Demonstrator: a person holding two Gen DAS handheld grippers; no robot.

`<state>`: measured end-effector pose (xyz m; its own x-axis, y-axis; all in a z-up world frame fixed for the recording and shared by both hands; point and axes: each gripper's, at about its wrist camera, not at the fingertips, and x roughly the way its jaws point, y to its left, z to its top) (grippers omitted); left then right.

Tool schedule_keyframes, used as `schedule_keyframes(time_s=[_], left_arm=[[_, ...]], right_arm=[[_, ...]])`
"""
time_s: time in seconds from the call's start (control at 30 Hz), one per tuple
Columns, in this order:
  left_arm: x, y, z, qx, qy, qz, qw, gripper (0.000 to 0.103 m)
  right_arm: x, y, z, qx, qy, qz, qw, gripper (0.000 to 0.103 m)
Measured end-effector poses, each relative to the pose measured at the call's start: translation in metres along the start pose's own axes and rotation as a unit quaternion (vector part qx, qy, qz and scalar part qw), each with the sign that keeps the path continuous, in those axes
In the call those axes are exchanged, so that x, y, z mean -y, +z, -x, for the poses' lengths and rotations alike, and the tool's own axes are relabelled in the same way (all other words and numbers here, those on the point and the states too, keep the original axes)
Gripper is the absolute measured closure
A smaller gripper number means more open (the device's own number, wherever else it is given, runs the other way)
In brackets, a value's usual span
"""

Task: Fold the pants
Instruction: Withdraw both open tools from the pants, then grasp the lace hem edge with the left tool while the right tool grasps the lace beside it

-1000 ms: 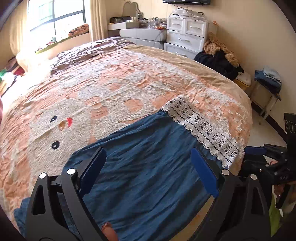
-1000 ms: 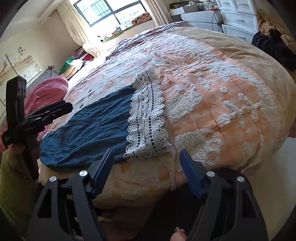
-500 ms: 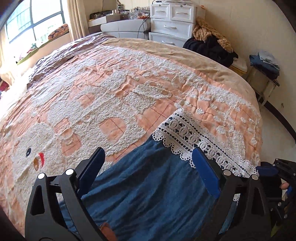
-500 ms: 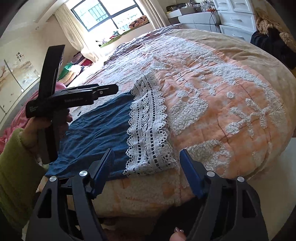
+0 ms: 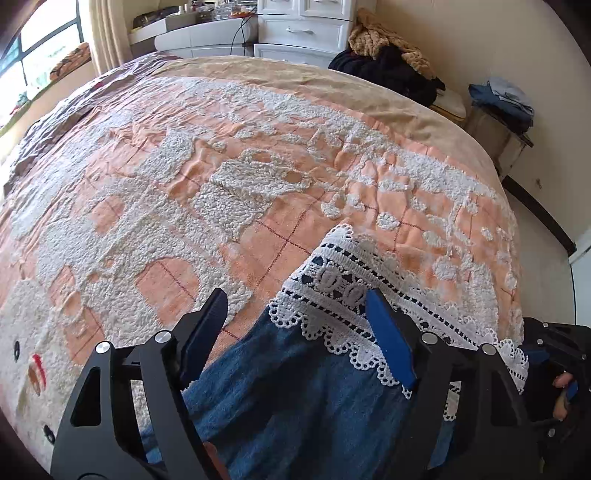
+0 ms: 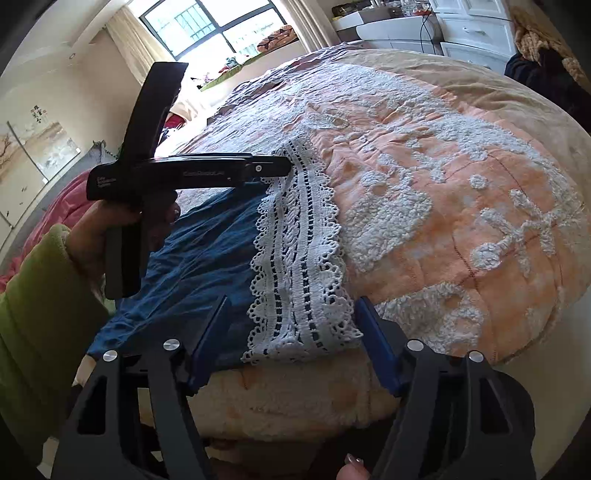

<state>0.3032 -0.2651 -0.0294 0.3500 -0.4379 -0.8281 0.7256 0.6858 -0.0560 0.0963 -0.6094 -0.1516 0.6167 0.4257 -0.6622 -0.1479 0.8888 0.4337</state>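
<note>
Blue pants (image 5: 295, 398) with a white lace hem (image 5: 354, 295) lie flat on the bed near its front edge. They also show in the right wrist view (image 6: 207, 258), with the lace hem (image 6: 303, 266) running away from me. My left gripper (image 5: 295, 317) is open, just above the far corner of the lace hem. My right gripper (image 6: 291, 317) is open, its fingers either side of the near end of the lace hem at the bed edge. The left gripper's body (image 6: 192, 173) shows in the right wrist view, its tip over the hem's far end.
The bed carries an orange and white textured quilt (image 5: 221, 177). White drawers (image 5: 303, 33) and a pile of clothes (image 5: 388, 59) stand beyond the bed. A stool with folded clothes (image 5: 502, 103) stands at the right. The window (image 6: 218, 29) is at the far left.
Both grippers have moved toward the lace hem. The left gripper travelled along the pants from the blue cloth to the hem's far corner. The right gripper came closer to the hem's near end.
</note>
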Motion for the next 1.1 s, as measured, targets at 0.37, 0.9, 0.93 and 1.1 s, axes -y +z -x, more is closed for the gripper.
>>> schedule_keyframes(time_s=[0.37, 0.9, 0.93, 1.1], left_arm=[[0.0, 0.003, -0.018, -0.015, -0.053, 0.003, 0.9985, 0.05], [0.014, 0.001, -0.014, -0.02, -0.046, -0.021, 0.9985, 0.079], [0.014, 0.001, -0.013, -0.019, -0.045, -0.022, 0.9986, 0.081], [0.009, 0.001, -0.01, -0.02, -0.056, -0.007, 0.9982, 0.082]], right_arm=[[0.008, 0.0, -0.004, -0.002, 0.008, -0.018, 1.0, 0.045], [0.006, 0.0, -0.003, 0.006, -0.015, -0.014, 1.0, 0.074], [0.005, 0.001, -0.002, 0.009, -0.014, -0.012, 1.0, 0.076], [0.012, 0.003, -0.007, 0.004, 0.003, -0.037, 0.999, 0.074]])
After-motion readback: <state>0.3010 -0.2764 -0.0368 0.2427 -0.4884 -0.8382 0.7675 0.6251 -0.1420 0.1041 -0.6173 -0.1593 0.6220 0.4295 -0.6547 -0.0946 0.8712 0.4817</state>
